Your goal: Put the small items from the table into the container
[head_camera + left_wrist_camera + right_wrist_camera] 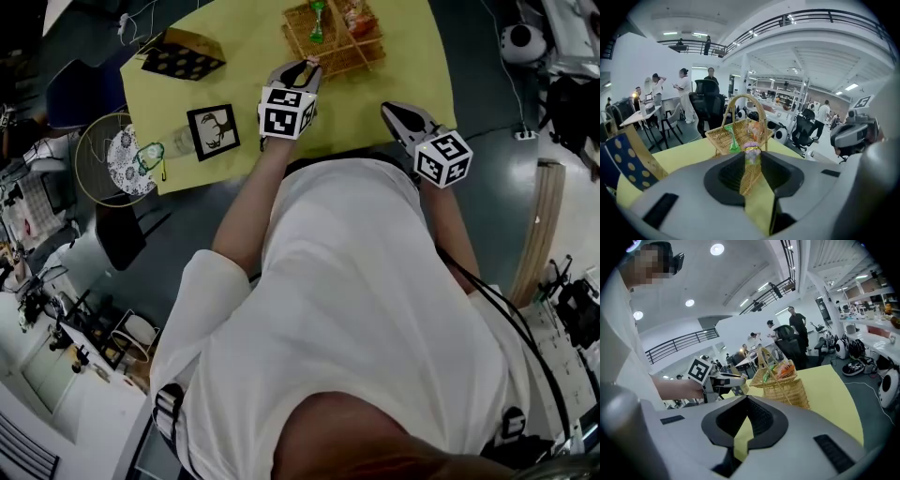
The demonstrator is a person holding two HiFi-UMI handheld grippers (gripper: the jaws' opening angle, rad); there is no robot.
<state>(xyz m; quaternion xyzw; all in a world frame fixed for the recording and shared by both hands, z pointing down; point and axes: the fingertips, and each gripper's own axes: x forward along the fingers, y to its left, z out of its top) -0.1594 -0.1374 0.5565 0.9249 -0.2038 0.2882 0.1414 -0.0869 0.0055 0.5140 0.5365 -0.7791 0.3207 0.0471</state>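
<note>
Over the yellow table, left gripper pinches a small lilac trinket beside the woven wicker basket; right gripper is pressed together, empty. Next, probably: clear rim, release.

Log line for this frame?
left gripper: shut on small purple item | right gripper: shut, empty | wicker basket: on yellow table
</note>
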